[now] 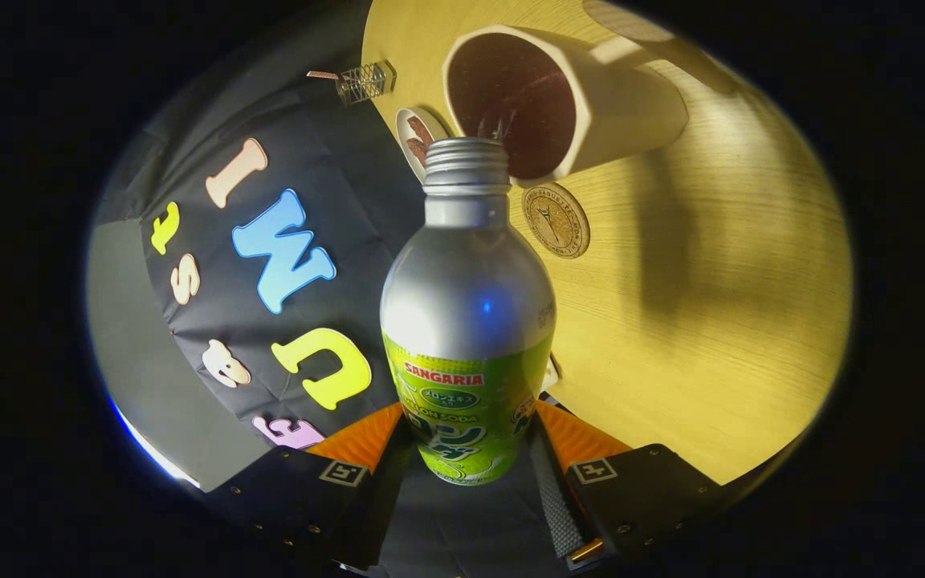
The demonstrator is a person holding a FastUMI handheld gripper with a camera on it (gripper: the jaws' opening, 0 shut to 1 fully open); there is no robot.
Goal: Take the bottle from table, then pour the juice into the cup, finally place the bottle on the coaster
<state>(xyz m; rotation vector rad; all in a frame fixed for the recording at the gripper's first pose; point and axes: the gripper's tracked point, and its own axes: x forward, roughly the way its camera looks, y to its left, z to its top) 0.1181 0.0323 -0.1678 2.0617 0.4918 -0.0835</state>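
Observation:
A silver metal bottle [466, 289] with a green label and an uncapped threaded neck sits between my fingers, and my gripper [466, 433] is shut on its lower body. The bottle is tipped over sideways, its mouth right at the rim of a white cup [631, 104] with a dark inside. The cup stands on the wooden table [735, 321] just beyond the bottle's neck. A round cork coaster [556, 220] lies flat on the table beside the cup, close to the bottle's shoulder.
A small round white dish [416, 138] with something brown on it lies by the table's edge beyond the cup. A little wire-mesh object [364, 83] lies at that edge too. The black booth wall [213, 265] rises past it.

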